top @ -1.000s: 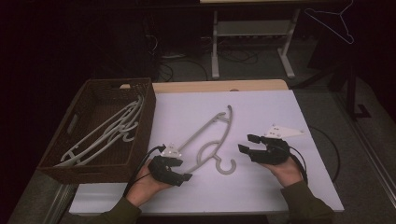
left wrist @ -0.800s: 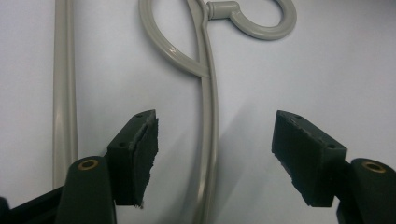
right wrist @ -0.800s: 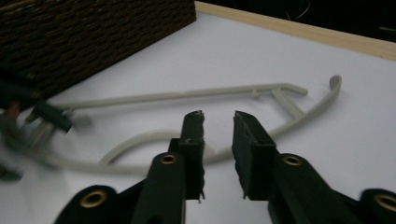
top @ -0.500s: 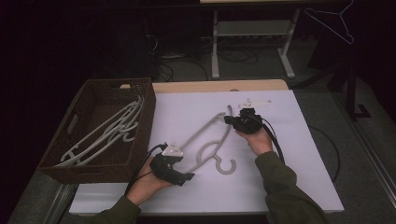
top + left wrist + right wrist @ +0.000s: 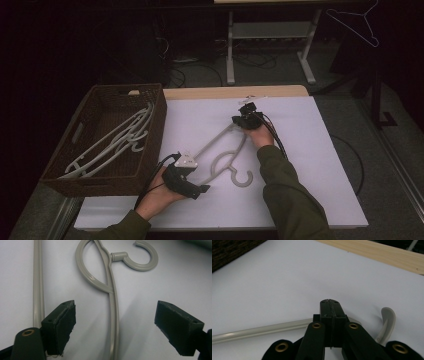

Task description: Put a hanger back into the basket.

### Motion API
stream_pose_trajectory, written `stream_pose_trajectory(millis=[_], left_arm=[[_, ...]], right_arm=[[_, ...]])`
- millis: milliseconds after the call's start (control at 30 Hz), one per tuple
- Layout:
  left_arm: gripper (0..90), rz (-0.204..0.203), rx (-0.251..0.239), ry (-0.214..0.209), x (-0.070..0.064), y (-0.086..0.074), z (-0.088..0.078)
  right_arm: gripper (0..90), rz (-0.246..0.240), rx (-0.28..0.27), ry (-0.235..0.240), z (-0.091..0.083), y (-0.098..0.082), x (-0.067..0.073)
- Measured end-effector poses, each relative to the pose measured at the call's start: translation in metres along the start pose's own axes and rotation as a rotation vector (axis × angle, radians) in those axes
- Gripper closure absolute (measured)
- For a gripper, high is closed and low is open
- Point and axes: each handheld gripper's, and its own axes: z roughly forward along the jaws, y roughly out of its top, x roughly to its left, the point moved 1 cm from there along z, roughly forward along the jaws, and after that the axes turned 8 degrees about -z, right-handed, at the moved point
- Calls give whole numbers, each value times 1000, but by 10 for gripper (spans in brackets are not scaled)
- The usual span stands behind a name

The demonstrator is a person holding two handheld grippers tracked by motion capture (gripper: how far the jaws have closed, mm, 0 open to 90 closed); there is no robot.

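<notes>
At the near edge of the white-covered table, the left gripper stood with its jaws wide apart. They had just been opening, and one arm of a grey plastic hanger ran between the pads without being pinched. The left gripper view showed that arm passing up the gap to the hanger's hook, while the straight bottom bar lay just outside the left-hand jaw.

The hanger lay flat on the table, just to the right of the brown wicker basket and wholly outside it. Its hook pointed toward the person and its far corner lay toward the table's back edge.

At that far corner, the right gripper had its jaws pressed together with nothing between them. Its tip was over the bend where the bar meets the arm; whether it touched the plastic could not be told.

Several pale hangers already lay piled in the basket, so the work looked partly done. This last loose hanger had yet to be gripped, lifted and laid with the rest, and at that moment neither gripper held it.

Beyond the table, a wire hanger hung in the dark.
</notes>
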Motion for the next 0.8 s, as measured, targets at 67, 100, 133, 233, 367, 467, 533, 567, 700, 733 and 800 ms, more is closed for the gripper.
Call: stream_pose_trajectory(millis=[67,100,133,233,367,467,533,567,700,733,800], left_arm=[[175,-7,-8,-5,0,0,2],[176,1,-2,-1,0,1,1],[177,0,-4,-1,0,1,1],[184,2,-4,1,1,1,1],[198,-4,-2,-2,1,2,2],[214,11,7,0,1,2,3],[231,10,4,0,1,3,4],[241,4,-1,-3,0,4,5],[299,19,19,-10,1,7,9],[317,25,26,-9,1,8,10],[334,29,37,-11,1,10,14]], right_arm=[[898,7,10,2,4,1,-1],[898,-5,17,-4,6,1,-2],[898,-21,24,-12,9,1,-3],[898,-20,47,-21,14,0,-2],[898,-24,49,-18,16,-1,-1],[899,-10,58,-12,18,-1,-1],[899,-30,60,-19,19,-1,-1],[899,-32,63,-20,20,-1,-1],[900,-25,81,-19,20,1,0],[900,-23,90,-18,20,2,0],[900,-30,94,-21,21,3,0]])
